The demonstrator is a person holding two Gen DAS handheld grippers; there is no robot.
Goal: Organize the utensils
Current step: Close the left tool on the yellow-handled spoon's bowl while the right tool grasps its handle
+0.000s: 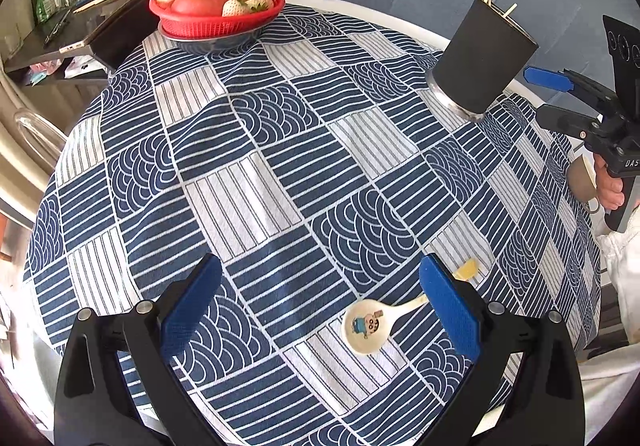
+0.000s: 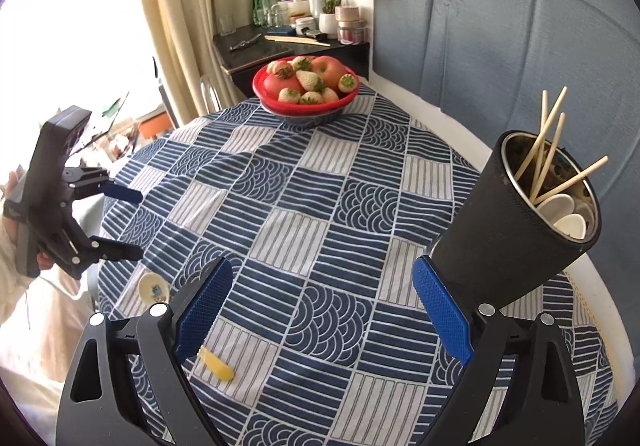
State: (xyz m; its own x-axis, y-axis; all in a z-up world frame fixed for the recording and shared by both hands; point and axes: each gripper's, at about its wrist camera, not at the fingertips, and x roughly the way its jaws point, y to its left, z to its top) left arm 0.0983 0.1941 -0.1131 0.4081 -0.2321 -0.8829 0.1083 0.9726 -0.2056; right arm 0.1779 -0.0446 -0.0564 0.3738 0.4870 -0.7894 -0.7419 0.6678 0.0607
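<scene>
- Left wrist view: left tongs (image 1: 320, 302) spread apart, empty, above the worktop's blue-and-white patterned tablecloth (image 1: 256, 150). White ceramic soup spoon with a cartoon figure printed in its bowl (image 1: 370, 324) lies flat between the pads, handle running toward the right pad. Small yellow piece (image 1: 469, 269) just beyond it.
- Right wrist view: right tongs (image 2: 322, 308) spread apart, empty. Black cylindrical utensil holder with metal lining (image 2: 516, 222) stands at right, holding pale wooden chopsticks (image 2: 550, 150) and white spoons (image 2: 560, 212).
</scene>
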